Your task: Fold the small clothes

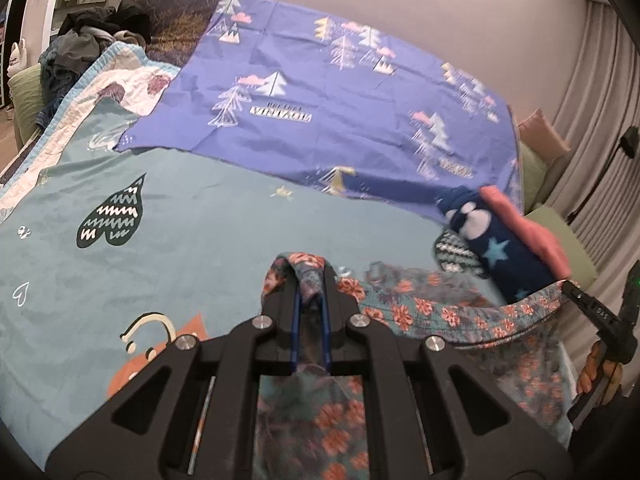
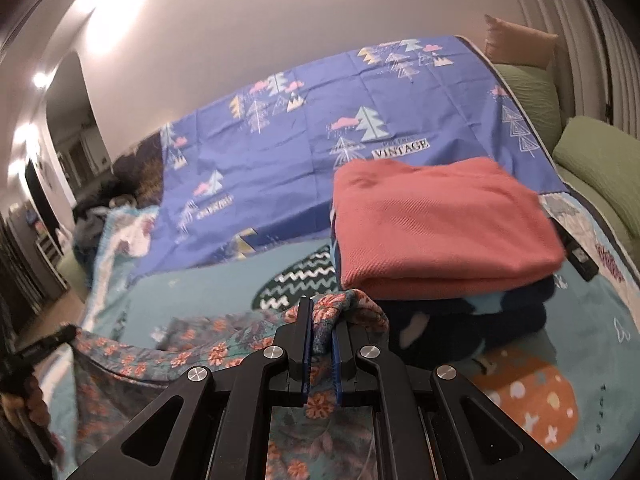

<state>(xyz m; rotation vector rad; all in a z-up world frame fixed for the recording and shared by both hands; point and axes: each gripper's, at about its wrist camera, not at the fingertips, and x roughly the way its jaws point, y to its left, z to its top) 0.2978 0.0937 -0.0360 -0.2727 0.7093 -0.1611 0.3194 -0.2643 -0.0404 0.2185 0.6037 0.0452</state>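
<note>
A teal garment with orange flowers (image 1: 440, 312) hangs stretched between my two grippers above the bed. My left gripper (image 1: 310, 280) is shut on one corner of it. My right gripper (image 2: 322, 312) is shut on the other corner (image 2: 344, 308); the cloth (image 2: 160, 356) runs left to the other gripper. My right gripper also shows in the left wrist view (image 1: 576, 292). A stack of folded clothes lies just ahead on the right: a pink folded piece (image 2: 440, 224) on top of a navy piece with stars (image 1: 496, 248).
The bed has a teal printed cover (image 1: 200, 248) and a purple sheet with tree prints (image 1: 340, 92) behind. A heap of dark clothes (image 1: 88, 48) lies at the far left. Green pillows (image 2: 600, 168) and a curtain (image 1: 600, 80) are at the right.
</note>
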